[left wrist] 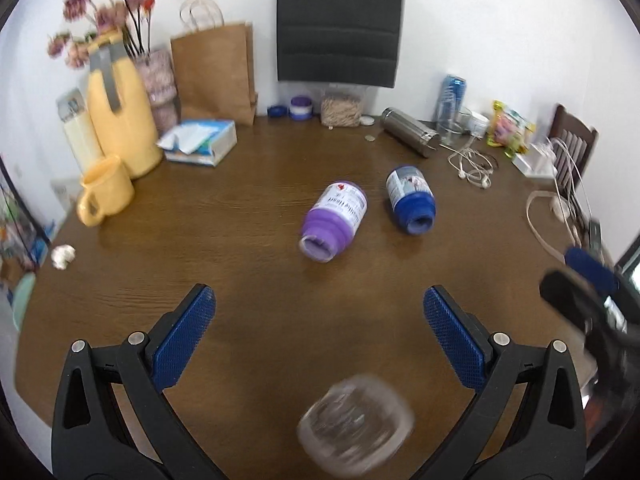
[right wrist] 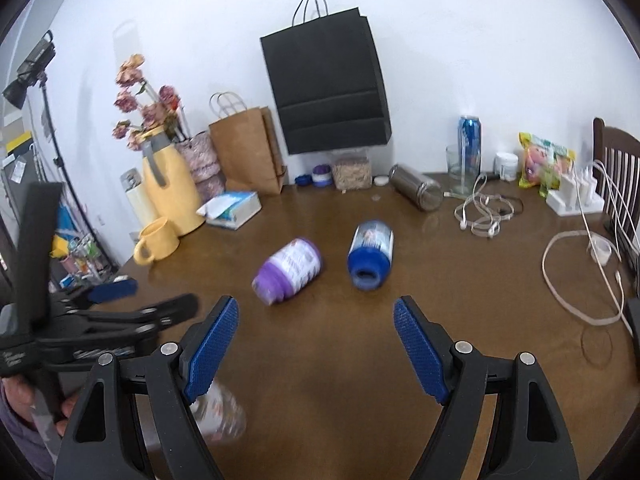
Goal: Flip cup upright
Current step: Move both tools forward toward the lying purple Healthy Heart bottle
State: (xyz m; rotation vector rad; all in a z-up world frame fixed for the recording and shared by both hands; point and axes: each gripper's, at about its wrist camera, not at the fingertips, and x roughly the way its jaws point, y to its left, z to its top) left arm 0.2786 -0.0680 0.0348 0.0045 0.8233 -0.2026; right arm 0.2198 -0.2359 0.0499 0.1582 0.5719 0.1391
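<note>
Desk: I see a brown wood-grain desk (left wrist: 280,320) against a white wall, with clutter pushed to the far edge so the middle is free for work.
Cup: The clear cup (left wrist: 356,424) sits at the bottom centre of the left wrist view, close under my left tool. It is blurred, so I cannot tell whether it lies on its side or mouth down. In the right wrist view it shows at lower left (right wrist: 220,416), partly behind a finger.
Left tool: The left tool (left wrist: 320,320) has its jaws spread wide and holds nothing. I judge it is held this way to straddle the cup.
Right tool: The right tool (right wrist: 316,340) is likewise spread and empty, aimed at bare wood to the right of the cup, probably held in reserve.
Other items: A purple bottle (left wrist: 334,220) and a blue bottle (left wrist: 410,200) lie on their sides mid-frame, well apart from the cup.
Stage: I judge the approach is under way and no grasp has been made yet.
Risk: Clear plastic may slip or roll when pinched.
</note>
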